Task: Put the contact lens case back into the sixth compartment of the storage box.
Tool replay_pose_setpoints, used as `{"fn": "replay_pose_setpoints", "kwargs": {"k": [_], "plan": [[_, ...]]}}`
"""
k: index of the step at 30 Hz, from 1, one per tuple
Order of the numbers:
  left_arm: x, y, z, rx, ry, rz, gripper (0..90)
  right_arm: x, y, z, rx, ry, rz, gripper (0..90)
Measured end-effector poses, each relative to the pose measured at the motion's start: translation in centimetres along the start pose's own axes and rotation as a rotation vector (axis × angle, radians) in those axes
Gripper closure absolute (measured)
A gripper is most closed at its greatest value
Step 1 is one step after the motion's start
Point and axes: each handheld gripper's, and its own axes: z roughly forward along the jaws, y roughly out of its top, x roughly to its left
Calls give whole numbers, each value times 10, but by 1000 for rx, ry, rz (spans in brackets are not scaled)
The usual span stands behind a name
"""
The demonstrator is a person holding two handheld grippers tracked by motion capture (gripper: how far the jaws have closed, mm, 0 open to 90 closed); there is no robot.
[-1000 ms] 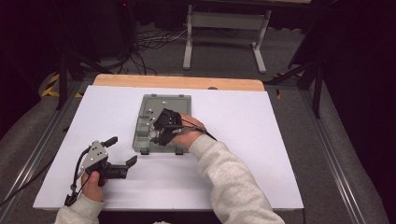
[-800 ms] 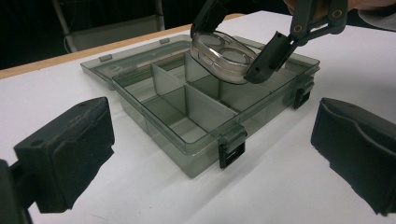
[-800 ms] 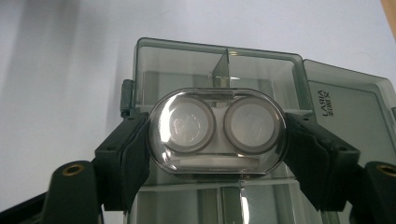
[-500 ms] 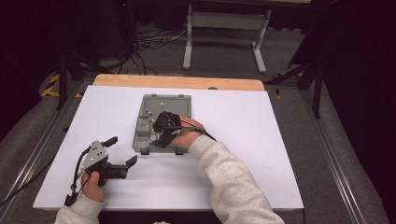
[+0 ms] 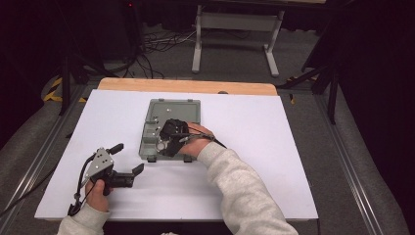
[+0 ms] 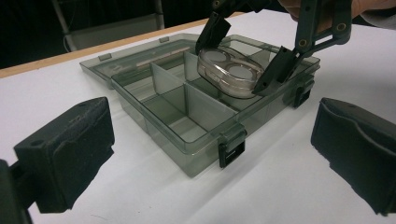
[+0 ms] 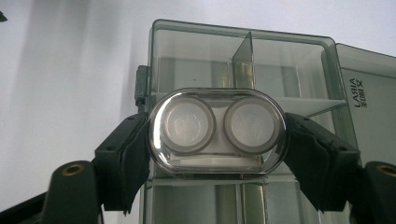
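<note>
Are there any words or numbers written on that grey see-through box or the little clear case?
"LARIA": small raised letters running sideways on the open lid of the grey see-through plastic compartment box; the reading is uncertain.
A second, smaller line beside it is too blurred to read.
The clear oval two-well case bears no writing.

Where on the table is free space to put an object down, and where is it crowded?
The white table top is bare between the compartment box and the right edge, and along the far edge. It is crowded at the box, where the right gripper holds the clear oval case.
</note>
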Motion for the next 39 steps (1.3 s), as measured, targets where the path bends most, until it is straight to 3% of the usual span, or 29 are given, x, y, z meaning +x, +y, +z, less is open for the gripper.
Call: {"fn": "replay_pose_setpoints", "kwargs": {"k": [22, 28, 39], "plan": [[0, 0, 0, -2, 1, 4, 3, -1, -1, 0, -11, 32, 21, 235], [0, 0, 0, -1, 1, 7, 3, -3, -1, -4, -34, 17, 36, 172], [1, 0, 0, -1, 1, 3, 3, 0, 3, -25, -131, -13, 77, 13]]}}
